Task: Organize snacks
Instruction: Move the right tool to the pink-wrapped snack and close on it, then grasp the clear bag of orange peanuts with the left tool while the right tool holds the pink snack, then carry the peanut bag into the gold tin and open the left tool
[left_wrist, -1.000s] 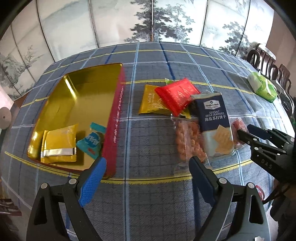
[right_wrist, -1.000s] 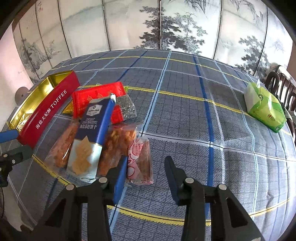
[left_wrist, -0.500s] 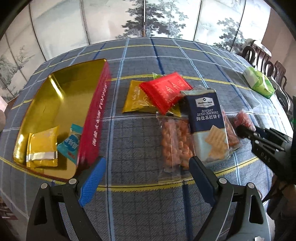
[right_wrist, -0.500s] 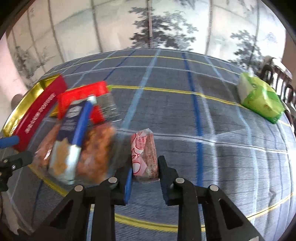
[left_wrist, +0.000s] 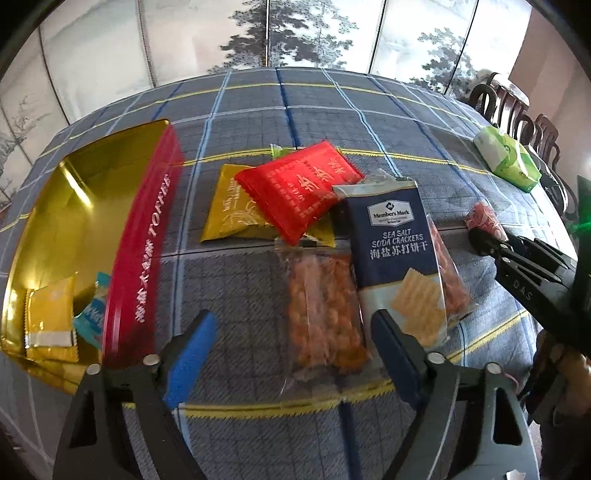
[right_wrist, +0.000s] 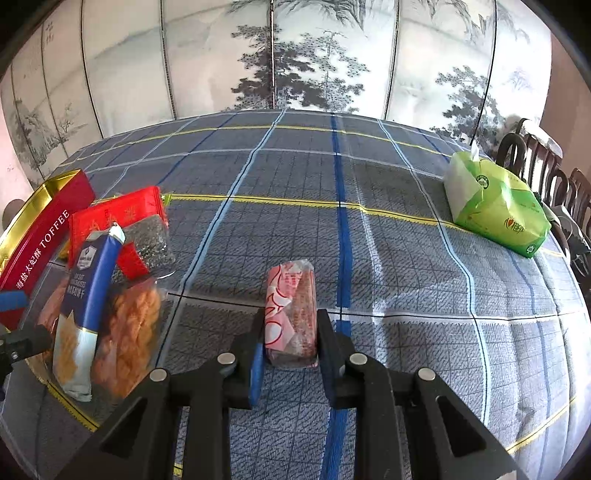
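Observation:
My right gripper (right_wrist: 291, 332) is shut on a small pink-and-red snack packet (right_wrist: 291, 314) and holds it just above the cloth; the packet also shows in the left wrist view (left_wrist: 484, 218). My left gripper (left_wrist: 291, 347) is open and empty above a bag of orange snacks (left_wrist: 321, 314). Beside the bag lie a blue soda cracker pack (left_wrist: 395, 251), a red packet (left_wrist: 299, 192) and a gold packet (left_wrist: 232, 210). The red toffee tin (left_wrist: 144, 258) with a gold inside stands at the left. It holds a yellow packet (left_wrist: 50, 321) and a teal one (left_wrist: 90, 317).
A green tissue pack (right_wrist: 495, 203) lies at the table's far right, near dark wooden chairs (right_wrist: 554, 177). A painted folding screen (right_wrist: 295, 55) stands behind the table. The checked tablecloth (right_wrist: 369, 240) covers the whole table.
My right gripper closed on the pink-and-red packet and drew it to the right, away from the snack pile. My left gripper shifted rightward over the pile and stayed open.

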